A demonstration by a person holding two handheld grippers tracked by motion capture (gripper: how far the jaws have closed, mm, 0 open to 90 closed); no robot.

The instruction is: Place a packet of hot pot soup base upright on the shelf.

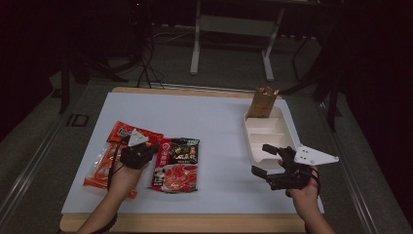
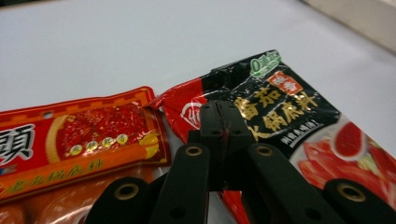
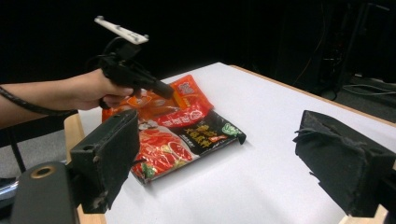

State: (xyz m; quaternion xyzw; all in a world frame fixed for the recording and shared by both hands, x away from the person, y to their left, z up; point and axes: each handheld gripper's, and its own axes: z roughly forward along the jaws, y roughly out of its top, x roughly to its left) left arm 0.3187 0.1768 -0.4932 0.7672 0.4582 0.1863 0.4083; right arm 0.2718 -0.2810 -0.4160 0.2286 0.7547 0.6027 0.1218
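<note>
Black-and-red sauce packet [image 2: 299, 130] flat, glossy, corner pinched by left gripper [image 2: 219, 122].

The room is dim, its far side nearly black. A white-topped table [image 1: 214, 122] with a wooden edge stands on a grey floor [image 1: 29, 146]. Behind it stands a pale metal frame [image 1: 234, 29], with dark cables [image 1: 146, 68] trailing nearby.

The black-and-red packet [image 2: 280, 112] reads "番茄火锅底料"; the orange packet [image 2: 79, 140] seemingly "老火锅底料".
</note>
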